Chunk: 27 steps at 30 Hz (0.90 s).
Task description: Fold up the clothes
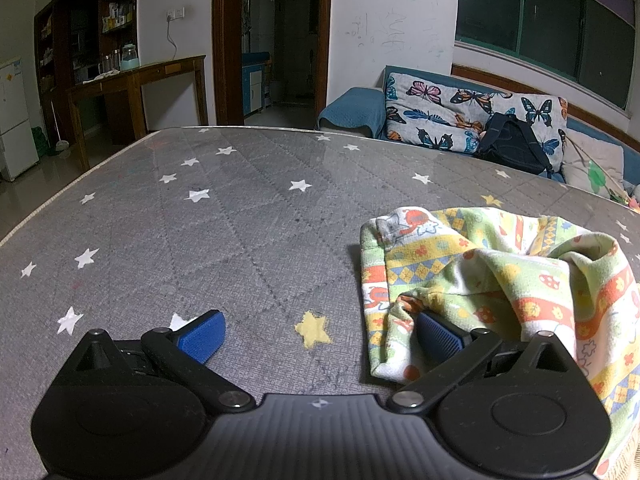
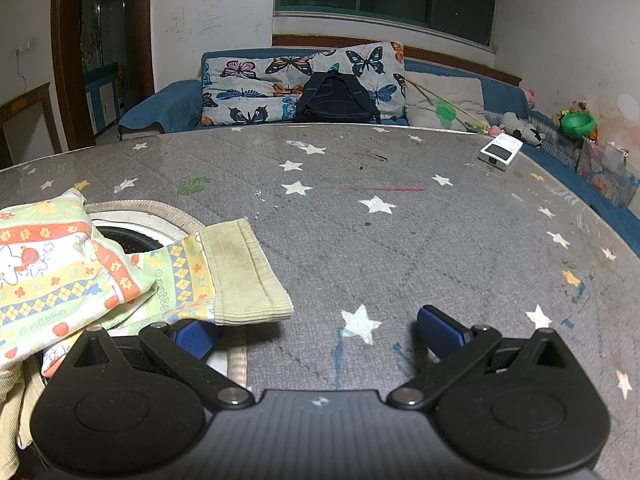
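Broadly, a grey star-printed table (image 1: 248, 216) fills both views, and on it lies the thing to be folded: a small patterned garment (image 1: 500, 272) in green, yellow and orange, rumpled into a loose heap rather than spread flat. From the left wrist view it sits to the right, bunched against the left gripper (image 1: 320, 334), whose fingers stand wide apart; the right-hand pad (image 1: 438, 336) touches or is partly tucked under a fold of cloth, while the other pad rests over bare table. The right gripper (image 2: 320, 334) is likewise spread open and holds nothing, its left pad just under the garment's ribbed hem (image 2: 244, 276). The risk, as I judge it, is that closing now would pinch several crumpled layers at once, dragging the heap instead of lifting one edge, so the fold would come out crooked. Only the right wrist view shows that ribbed hem, a round rimmed opening (image 2: 136, 220) in the table beneath the cloth, and a small white device (image 2: 501, 153) far across.
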Available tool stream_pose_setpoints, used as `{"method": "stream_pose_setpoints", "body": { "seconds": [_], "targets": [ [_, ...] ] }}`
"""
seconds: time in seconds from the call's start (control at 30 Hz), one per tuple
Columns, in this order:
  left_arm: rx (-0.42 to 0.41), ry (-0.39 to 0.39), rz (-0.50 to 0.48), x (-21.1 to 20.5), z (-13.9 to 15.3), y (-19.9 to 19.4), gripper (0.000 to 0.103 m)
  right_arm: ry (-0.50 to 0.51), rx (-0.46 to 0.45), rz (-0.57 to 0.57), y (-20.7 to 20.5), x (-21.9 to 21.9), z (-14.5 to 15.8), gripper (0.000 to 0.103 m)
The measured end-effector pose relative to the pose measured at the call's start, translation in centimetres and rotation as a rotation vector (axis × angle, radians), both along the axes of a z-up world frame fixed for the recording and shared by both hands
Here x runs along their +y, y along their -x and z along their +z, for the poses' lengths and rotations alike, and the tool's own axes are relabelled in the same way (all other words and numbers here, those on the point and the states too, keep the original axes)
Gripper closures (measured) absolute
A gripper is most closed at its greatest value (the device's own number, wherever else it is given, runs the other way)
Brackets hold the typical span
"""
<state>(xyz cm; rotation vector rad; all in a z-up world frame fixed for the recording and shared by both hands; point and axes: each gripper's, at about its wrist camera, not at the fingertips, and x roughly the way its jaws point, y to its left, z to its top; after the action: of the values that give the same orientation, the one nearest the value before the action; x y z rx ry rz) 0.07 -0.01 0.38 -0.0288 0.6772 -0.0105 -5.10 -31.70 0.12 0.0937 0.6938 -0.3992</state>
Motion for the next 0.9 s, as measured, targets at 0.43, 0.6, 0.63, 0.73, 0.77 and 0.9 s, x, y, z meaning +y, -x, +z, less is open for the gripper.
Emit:
{"method": "stream_pose_setpoints", "body": {
  "seconds": [0.43, 0.6, 0.63, 0.73, 0.77, 0.9],
  "targets": [
    [0.038, 0.037, -0.013, 1.0, 0.4, 0.1, 0.0, -0.023, 0.022, 0.037, -0.2, -0.2, 0.2, 0.0],
    [0.039, 0.068, -0.009, 2.8, 1.7, 0.8, 0.0, -0.024, 0.023, 0.045, -0.1, 0.1, 0.3, 0.0],
    [0.042, 0.067, -0.012, 3.0, 2.0, 1.0, 0.0, -0.024, 0.023, 0.049, 0.0, 0.2, 0.4, 0.0],
    [0.054, 0.037, -0.024, 3.4, 3.0, 1.6, 0.0, -0.038, 0.006, 0.06, 0.8, 0.5, 0.6, 0.0],
    [0.054, 0.021, -0.022, 3.5, 3.3, 1.8, 0.0, -0.057, -0.001, 0.066, 1.5, 0.3, 0.9, 0.0],
    [0.048, -0.02, -0.029, 3.7, 4.8, 3.3, 0.0, -0.085, -0.041, 0.106, 3.6, 0.8, 1.9, 0.003]
  ]
}}
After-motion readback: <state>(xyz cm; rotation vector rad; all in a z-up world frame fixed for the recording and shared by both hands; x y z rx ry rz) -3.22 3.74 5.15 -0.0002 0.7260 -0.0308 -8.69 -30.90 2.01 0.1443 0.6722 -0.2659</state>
